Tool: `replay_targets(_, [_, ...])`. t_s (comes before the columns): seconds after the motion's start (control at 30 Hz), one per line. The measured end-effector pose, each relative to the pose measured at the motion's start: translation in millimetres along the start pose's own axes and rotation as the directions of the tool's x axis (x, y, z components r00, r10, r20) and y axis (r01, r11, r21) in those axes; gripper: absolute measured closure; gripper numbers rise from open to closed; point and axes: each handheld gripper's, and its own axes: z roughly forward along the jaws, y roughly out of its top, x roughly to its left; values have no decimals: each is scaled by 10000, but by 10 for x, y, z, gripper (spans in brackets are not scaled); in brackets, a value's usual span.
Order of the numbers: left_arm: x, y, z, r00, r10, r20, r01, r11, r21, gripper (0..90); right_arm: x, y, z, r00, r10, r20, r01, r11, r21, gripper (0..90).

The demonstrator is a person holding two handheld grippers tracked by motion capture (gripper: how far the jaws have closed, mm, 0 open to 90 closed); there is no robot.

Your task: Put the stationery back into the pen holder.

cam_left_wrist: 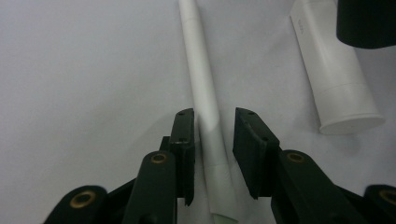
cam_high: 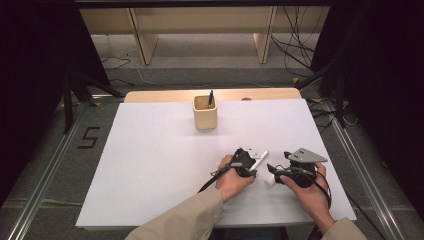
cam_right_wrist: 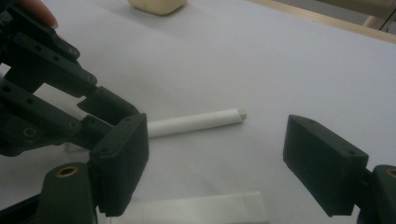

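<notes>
- The white pen (cam_left_wrist: 205, 100) lies flat on the white table sheet (cam_high: 150, 165), between the jaws of the left gripper (cam_left_wrist: 213, 156). They are narrow but seem not to press it yet, probably lining up for a grip.
- The pen cap (cam_right_wrist: 196, 208) lies just beside, between the wide-open jaws of the right gripper (cam_right_wrist: 217, 170), which holds nothing.
- Both hands rest low near the table's front edge; the cup (cam_high: 205, 113) stands well apart.

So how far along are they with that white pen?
One dark pen already stands in the cup. In hand: the left tool straddles the white pen, jaws not yet pressing on it, while the right tool stands open over the cap. Probably left: gripping, capping, then putting it in the cup.
</notes>
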Motion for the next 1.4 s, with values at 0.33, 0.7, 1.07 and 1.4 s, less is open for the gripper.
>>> replay_targets(0.33, [9, 2, -2, 10000, -17, 24, 17, 10000, 40, 726, 0, 0, 1, 10000, -9, -7, 9, 10000, -5, 233])
replay_targets(0.7, [-26, 0, -3, 9997, -141, -174, 142, 9999, 34, 756, 0, 0, 3, 10000, -6, -18, 6, 10000, 3, 233])
replay_targets(1.07, [-62, -10, -4, 9987, -298, -402, 298, 9996, -29, 773, 0, 0, 3, 10000, -20, -30, 20, 10000, -12, 232])
replay_targets(1.4, [-86, -23, -5, 9979, -311, -570, 304, 9995, -125, 785, -2, 0, 1, 10000, -33, -18, 33, 10000, -23, 232])
